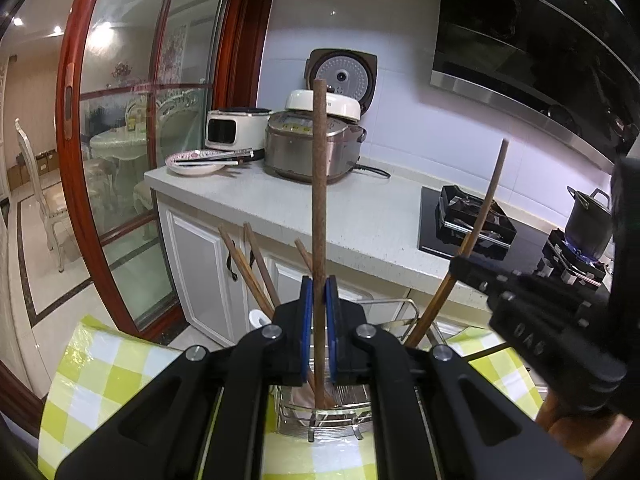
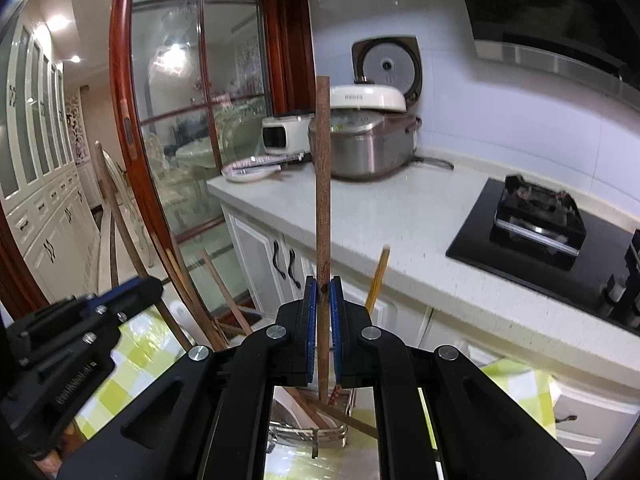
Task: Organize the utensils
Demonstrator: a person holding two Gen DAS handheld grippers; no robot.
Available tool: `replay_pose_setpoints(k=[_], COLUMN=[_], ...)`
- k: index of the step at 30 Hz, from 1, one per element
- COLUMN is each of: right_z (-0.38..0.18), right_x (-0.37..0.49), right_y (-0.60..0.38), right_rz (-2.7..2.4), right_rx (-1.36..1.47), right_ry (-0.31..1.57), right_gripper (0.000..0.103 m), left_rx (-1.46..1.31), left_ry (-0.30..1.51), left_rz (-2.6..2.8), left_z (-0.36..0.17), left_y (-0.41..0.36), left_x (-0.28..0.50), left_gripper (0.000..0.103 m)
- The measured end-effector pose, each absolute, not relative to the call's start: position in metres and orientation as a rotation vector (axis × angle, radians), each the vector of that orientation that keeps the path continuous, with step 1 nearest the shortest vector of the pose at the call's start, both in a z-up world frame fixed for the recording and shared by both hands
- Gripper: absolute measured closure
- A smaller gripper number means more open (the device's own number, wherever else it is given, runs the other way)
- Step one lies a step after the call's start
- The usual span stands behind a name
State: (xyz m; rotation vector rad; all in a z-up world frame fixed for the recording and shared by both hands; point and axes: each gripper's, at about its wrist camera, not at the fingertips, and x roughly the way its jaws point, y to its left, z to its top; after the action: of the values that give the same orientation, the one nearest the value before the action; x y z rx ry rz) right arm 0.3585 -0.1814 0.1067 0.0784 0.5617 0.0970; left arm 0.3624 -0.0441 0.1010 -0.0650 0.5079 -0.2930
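While the white counter (image 1: 320, 216) ran across the background with a rice cooker (image 1: 316, 148) and a black hob (image 2: 532, 232) on it, a green-checked cloth (image 1: 100, 376) covered the near surface and a wire utensil rack (image 1: 320, 416) stood on it, several wooden chopsticks (image 1: 248, 272) leaning inside. Left gripper (image 1: 319, 304) was closed tight on one upright brown chopstick (image 1: 320, 200), lower end down in the rack. Right gripper (image 2: 323, 308) was likewise clamped on another brown chopstick (image 2: 322, 184), upright over the rack.
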Motion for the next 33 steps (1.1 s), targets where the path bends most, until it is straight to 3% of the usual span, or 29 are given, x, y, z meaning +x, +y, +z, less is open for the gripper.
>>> replay_pose_setpoints(k=[5,8,9,10,12,14,15,17,25,33], right_z=[0.086,0.082,0.082,0.083,0.085,0.091,0.094,0.102,0.103,0.085], right_x=[0.363,0.361,0.359,0.357,0.351,0.341,0.336,0.321,0.267,0.216], right_y=[-0.175,-0.171,-0.170,-0.170,-0.170,-0.168,-0.167,-0.167,-0.184,-0.200], right_rz=[0.100,0.094,0.095,0.100,0.106,0.094,0.095,0.073,-0.002,-0.035], right_rx=[0.043,0.015,0.013,0.015,0.017,0.004,0.002,0.001,0.073,0.133], right_ry=[0.605,0.609,0.608,0.605,0.590,0.560,0.546,0.503,0.475,0.505], right_gripper=[0.095,0.093,0.092,0.089,0.080,0.069,0.052,0.033,0.031,0.030], left_rx=[-0.054,-0.060,-0.064,-0.066,-0.066,-0.069,-0.072,-0.081,-0.100,-0.061], left_ry=[0.536,0.552,0.552,0.551,0.548,0.536,0.530,0.520,0.523,0.524], left_rz=[-0.293,-0.287,-0.287,-0.284,-0.280,-0.277,-0.274,-0.266,-0.267,-0.294], left_z=[0.089,0.083,0.082,0.083,0.085,0.089,0.091,0.095,0.090,0.076], left_y=[-0.048,-0.047,-0.046,-0.045,-0.042,-0.039,-0.037,-0.030,-0.014,-0.027], left_x=[0.367,0.367,0.365,0.363,0.358,0.350,0.344,0.333,0.274,0.221], left_gripper=[0.095,0.078,0.068,0.065,0.064,0.056,0.051,0.049,0.026,0.014])
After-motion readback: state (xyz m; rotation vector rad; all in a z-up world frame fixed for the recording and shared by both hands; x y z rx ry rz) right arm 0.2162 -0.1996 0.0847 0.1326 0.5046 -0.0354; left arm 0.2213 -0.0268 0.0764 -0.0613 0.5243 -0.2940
